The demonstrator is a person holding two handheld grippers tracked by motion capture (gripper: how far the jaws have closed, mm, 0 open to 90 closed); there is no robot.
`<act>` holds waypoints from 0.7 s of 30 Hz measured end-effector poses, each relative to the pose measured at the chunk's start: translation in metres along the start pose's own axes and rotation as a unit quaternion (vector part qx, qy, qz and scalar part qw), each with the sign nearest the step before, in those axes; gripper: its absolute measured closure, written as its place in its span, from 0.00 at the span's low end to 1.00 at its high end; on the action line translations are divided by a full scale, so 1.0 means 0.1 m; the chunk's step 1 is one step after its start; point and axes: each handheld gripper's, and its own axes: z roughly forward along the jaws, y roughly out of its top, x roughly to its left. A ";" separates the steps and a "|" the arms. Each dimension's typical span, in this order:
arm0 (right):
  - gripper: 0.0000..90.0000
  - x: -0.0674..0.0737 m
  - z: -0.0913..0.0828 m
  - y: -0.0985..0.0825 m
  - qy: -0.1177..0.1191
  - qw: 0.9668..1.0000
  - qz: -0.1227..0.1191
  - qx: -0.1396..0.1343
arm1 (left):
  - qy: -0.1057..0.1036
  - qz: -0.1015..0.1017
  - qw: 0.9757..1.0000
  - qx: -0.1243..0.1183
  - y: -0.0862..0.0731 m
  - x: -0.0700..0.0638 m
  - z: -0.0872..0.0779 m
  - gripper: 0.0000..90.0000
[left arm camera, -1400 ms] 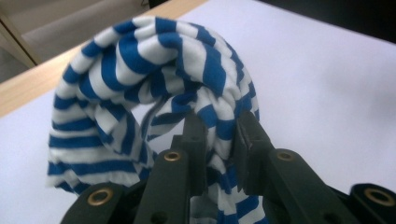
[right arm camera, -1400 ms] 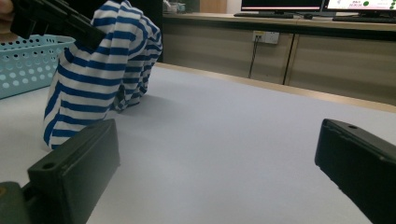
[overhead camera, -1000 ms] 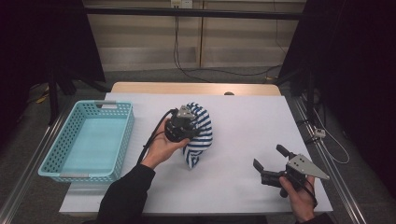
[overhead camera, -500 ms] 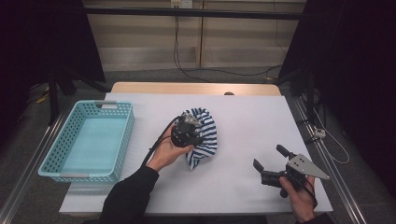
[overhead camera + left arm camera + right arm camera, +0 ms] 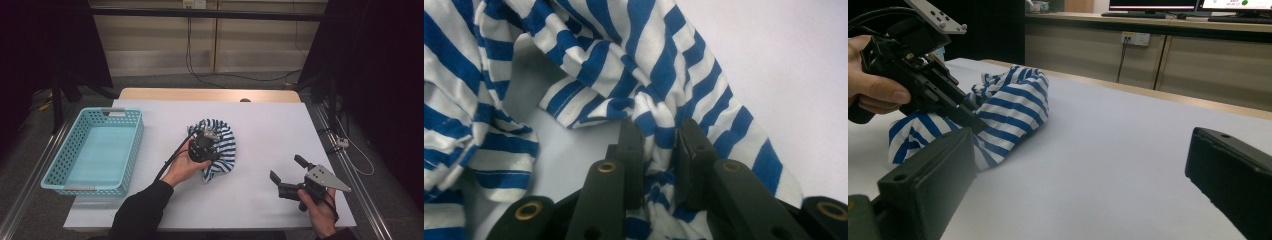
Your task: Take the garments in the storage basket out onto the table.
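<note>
From above, the white table carries a turquoise basket at its left edge, empty, with the blue-and-white striped cloth bunched just right of it near the table's middle. The left gripper view adds the close detail: the left gripper is pinched on a fold of that cloth. Well right of the cloth, the right gripper hovers with jaws spread wide, holding nothing.

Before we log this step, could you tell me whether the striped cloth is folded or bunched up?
Bunched: the striped cloth lies crumpled on the table, one fold pinched by the left gripper.
</note>
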 end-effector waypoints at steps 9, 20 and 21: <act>0.00 0.02 0.03 0.00 -0.002 1.000 -0.003 0.002 | 0.009 0.011 1.000 -0.006 -0.07 0.03 0.08 0.78; 0.00 0.02 0.07 0.01 0.000 1.000 0.003 0.002 | 0.033 -0.013 0.999 -0.033 -0.13 0.07 0.06 0.54; 0.00 0.02 0.07 0.01 0.004 1.000 0.004 0.002 | 0.038 -0.015 0.998 -0.039 -0.12 0.07 0.02 0.45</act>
